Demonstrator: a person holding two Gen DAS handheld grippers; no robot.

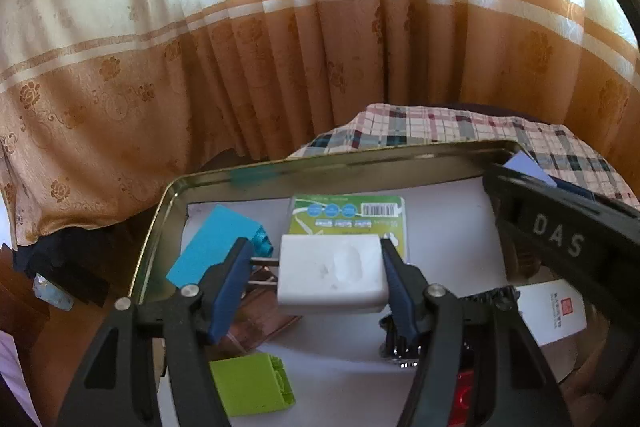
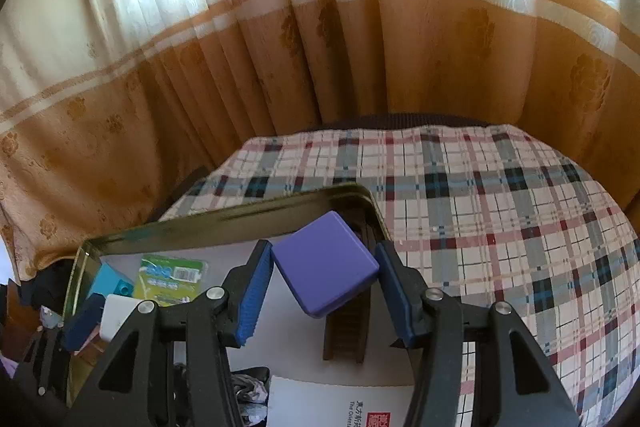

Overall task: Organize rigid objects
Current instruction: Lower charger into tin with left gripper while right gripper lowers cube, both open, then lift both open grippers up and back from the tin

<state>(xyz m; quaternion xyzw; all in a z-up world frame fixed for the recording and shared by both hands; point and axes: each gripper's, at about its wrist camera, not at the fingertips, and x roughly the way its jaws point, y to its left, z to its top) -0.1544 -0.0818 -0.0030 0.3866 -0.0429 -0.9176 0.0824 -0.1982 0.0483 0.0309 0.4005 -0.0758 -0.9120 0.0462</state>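
Observation:
My left gripper [image 1: 316,275] is shut on a white plug adapter [image 1: 331,273], prongs pointing left, held above the metal tin [image 1: 280,169]. My right gripper [image 2: 322,287] is shut on a purple square block [image 2: 326,265], tilted, over the tin's far right corner [image 2: 356,193]. In the tin lie a teal brick [image 1: 212,247], a lime green brick [image 1: 252,387], a green packet [image 1: 348,215] and a white card box [image 1: 556,311]. The left gripper and adapter also show in the right wrist view [image 2: 116,315].
The tin sits on a plaid cloth [image 2: 500,227] with curtains [image 1: 240,47] behind. A brown comb-like piece [image 2: 346,331] lies in the tin under the purple block. A dark metal item [image 1: 400,343] and something red [image 1: 464,399] lie under my left gripper.

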